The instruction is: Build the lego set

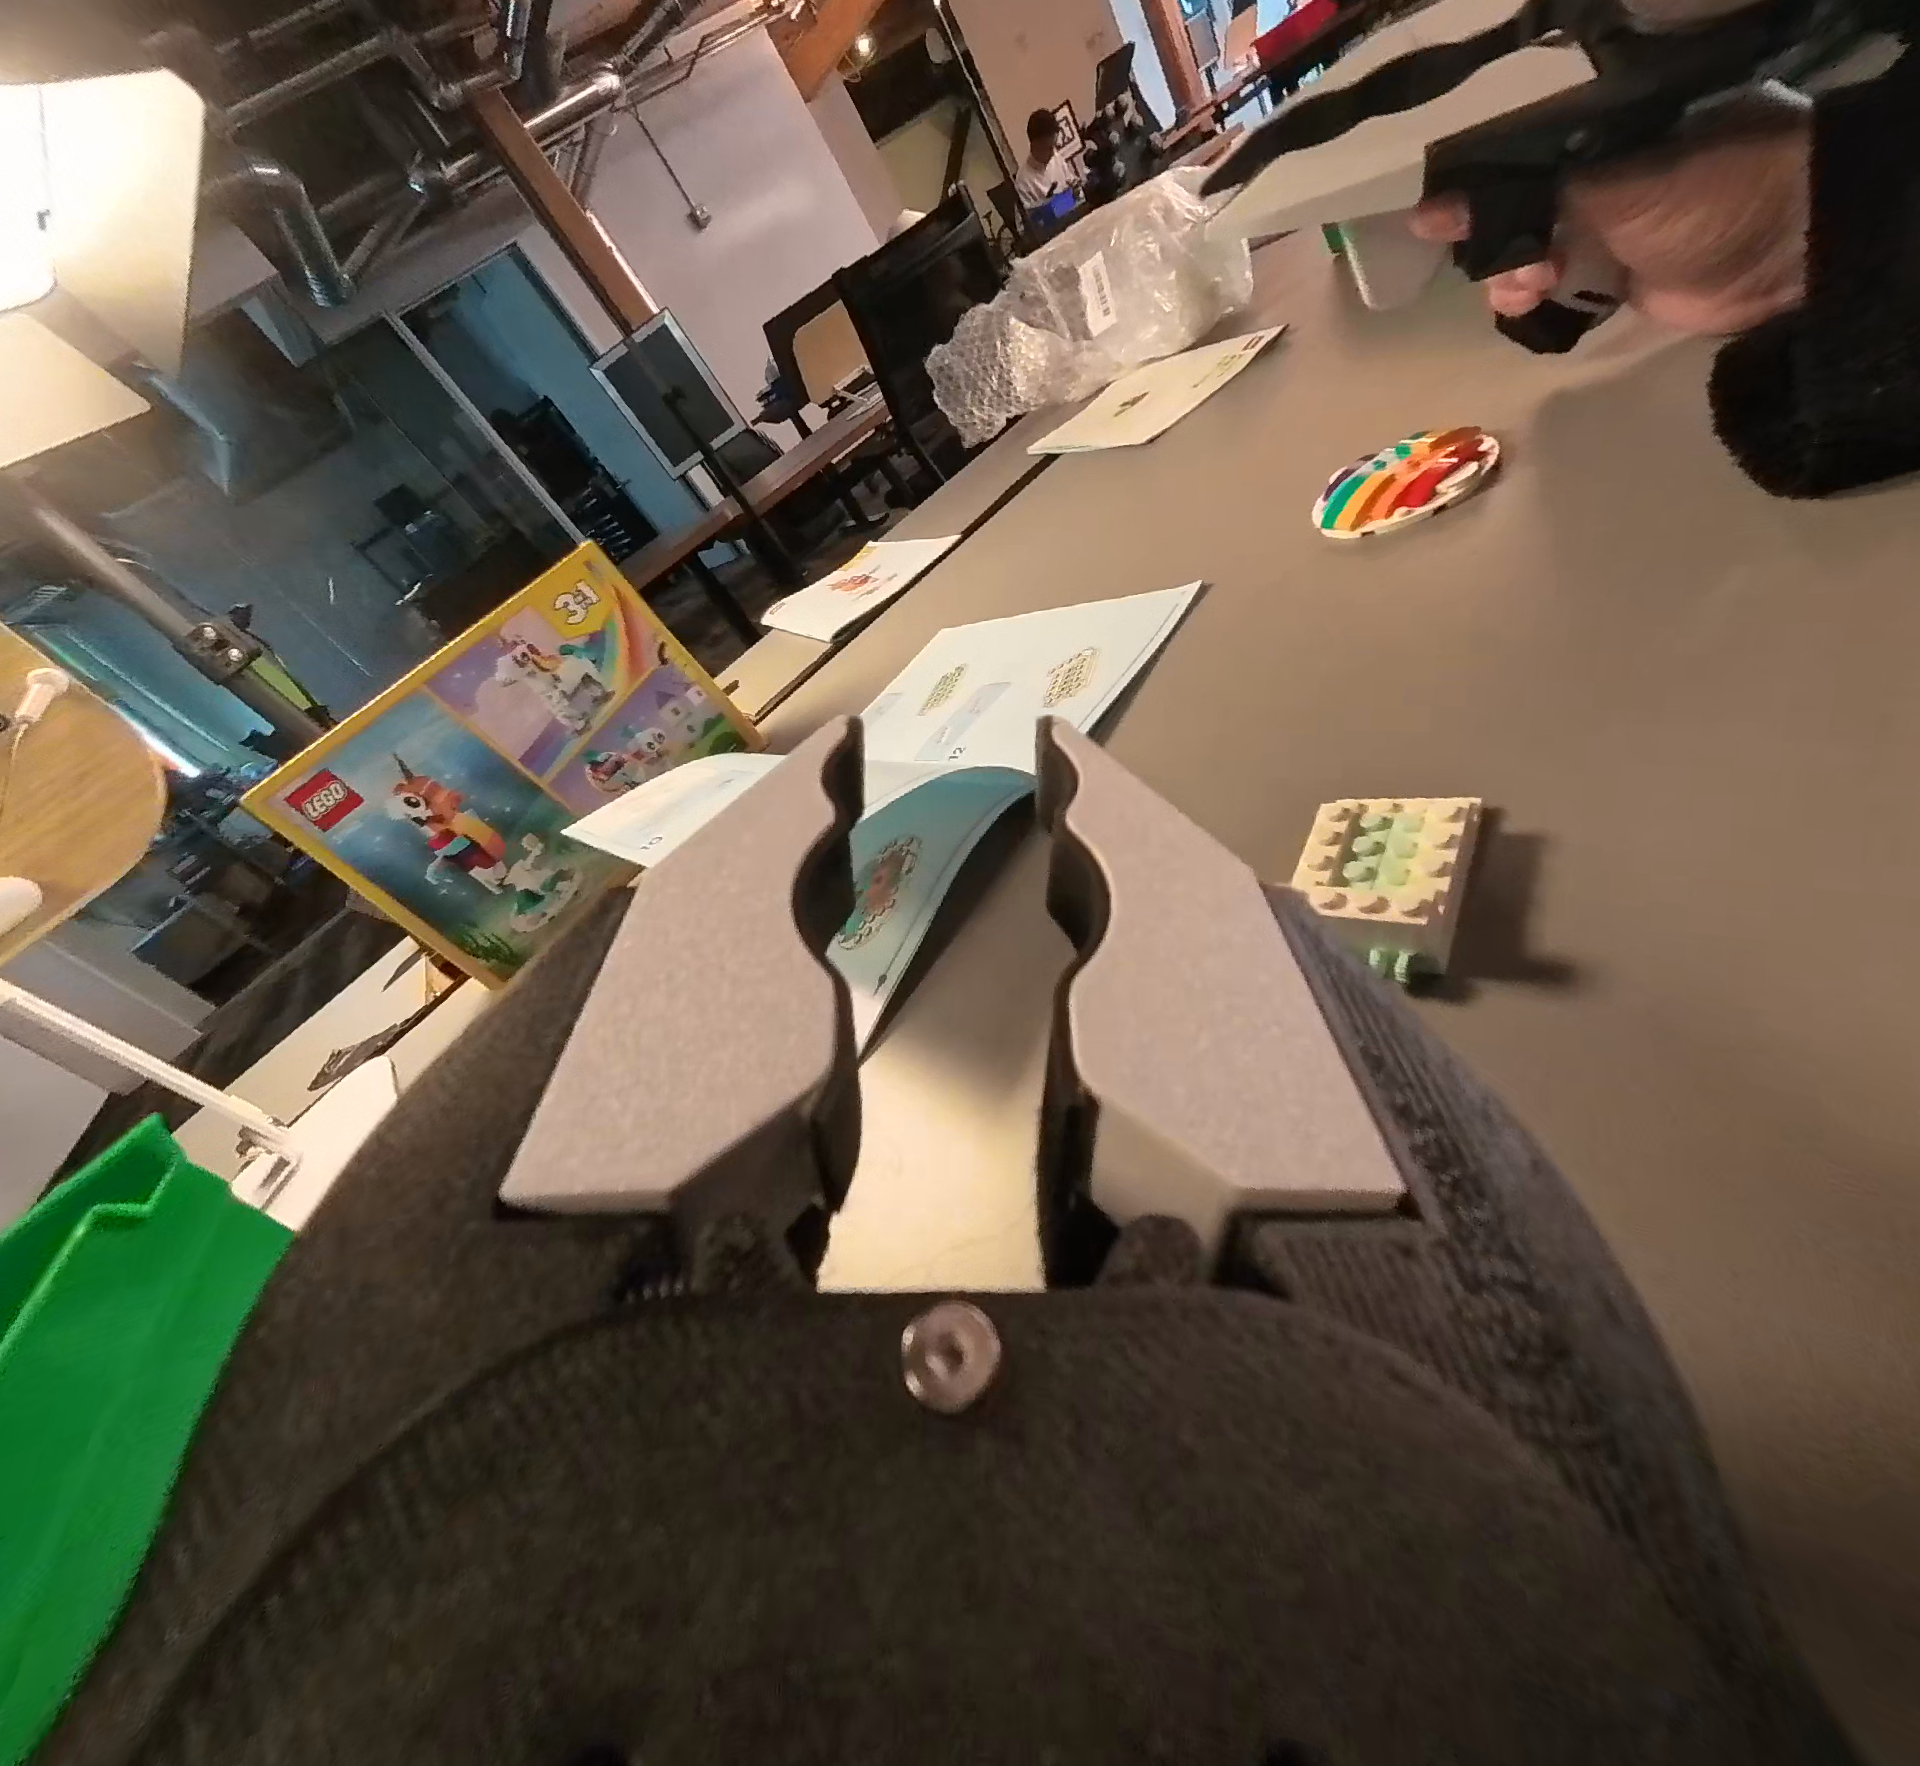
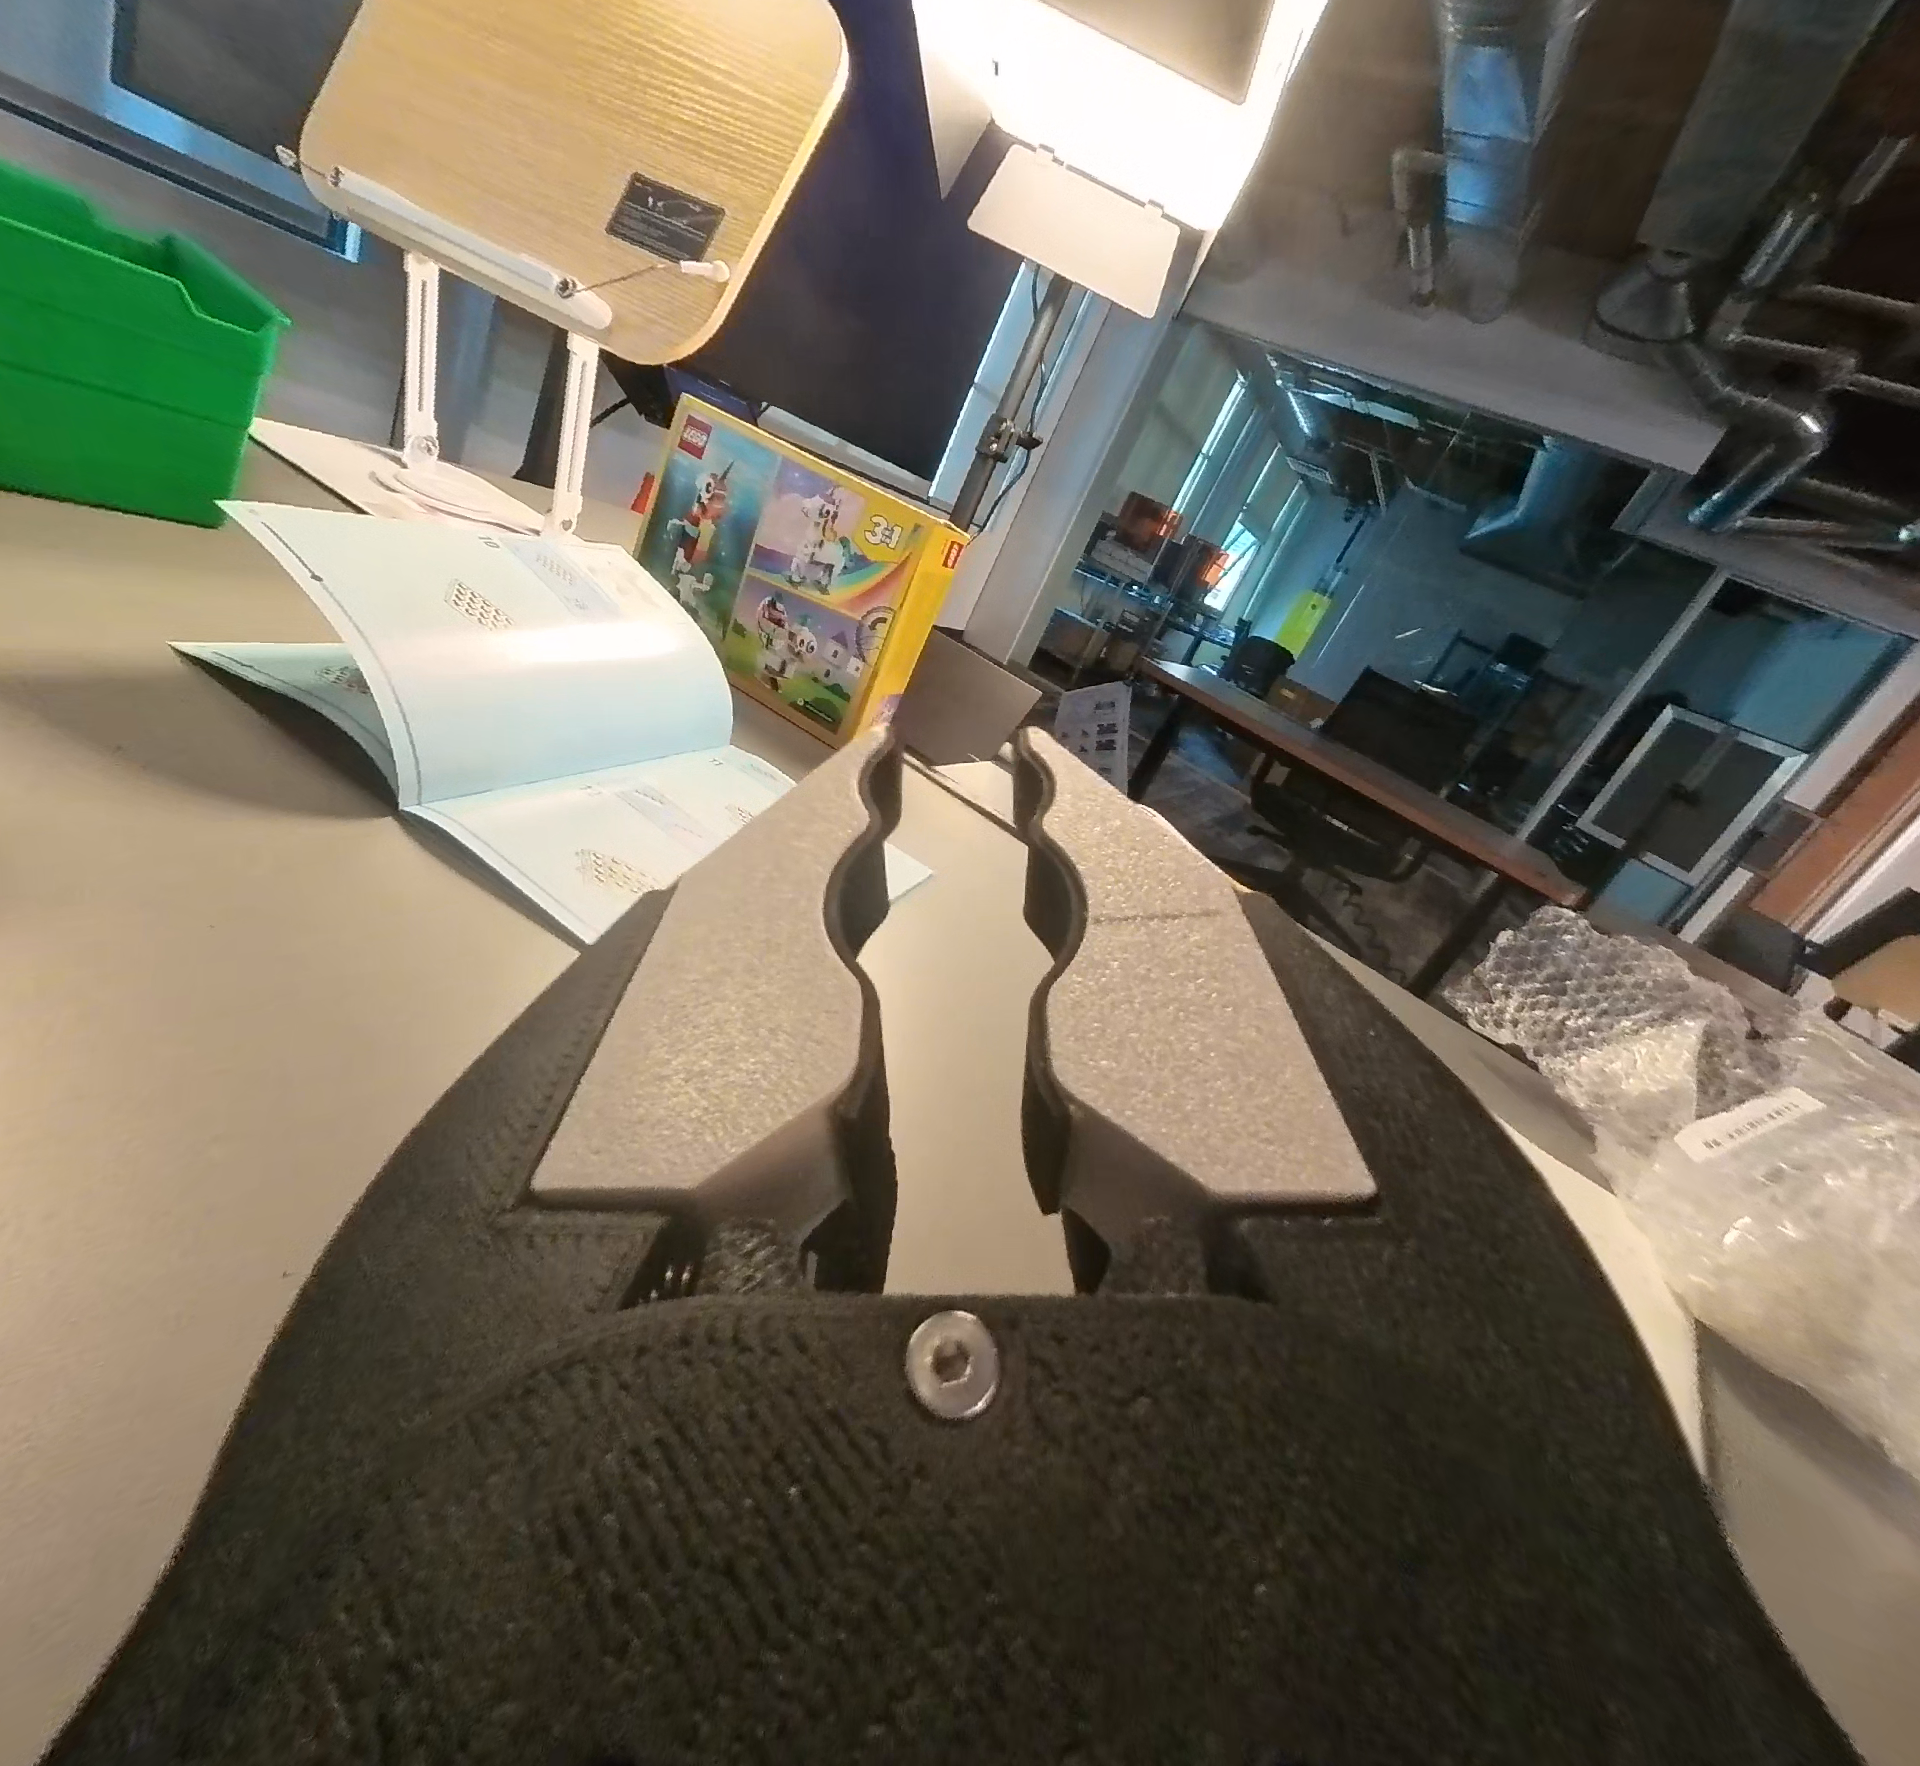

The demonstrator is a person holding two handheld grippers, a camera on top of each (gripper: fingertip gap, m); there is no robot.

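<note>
Lego plates, cream with pale green bricks stacked in the middle (image 1: 1392,880), lie flat on the grey table (image 1: 1558,698), just to the right of my left gripper (image 1: 948,742). My left fingers (image 1: 717,968) stand apart with a moderate gap and nothing between them; they hang above the open instruction booklet (image 1: 1039,688), whose raised page curves up between the tips. Farther across the table sits a round white plate of rainbow-coloured pieces (image 1: 1408,480), well apart from the cream assembly. Two more leaflets (image 1: 1153,391) lie beyond it, near a heap of bubble wrap (image 1: 1101,303).

My right gripper (image 2: 954,748) is held up over the table's far side, seen in the left view in my hand (image 1: 1704,251). Its fingers (image 2: 727,1010) are also parted, somewhat narrower, and grip nothing. Past their tips stands the yellow Lego box (image 2: 800,594) upright at the table edge, with the open booklet to its left. Behind those are a wooden-faced stand on white legs (image 2: 571,106), a green bin (image 2: 114,366) and a bright lamp panel (image 2: 1122,33).
</note>
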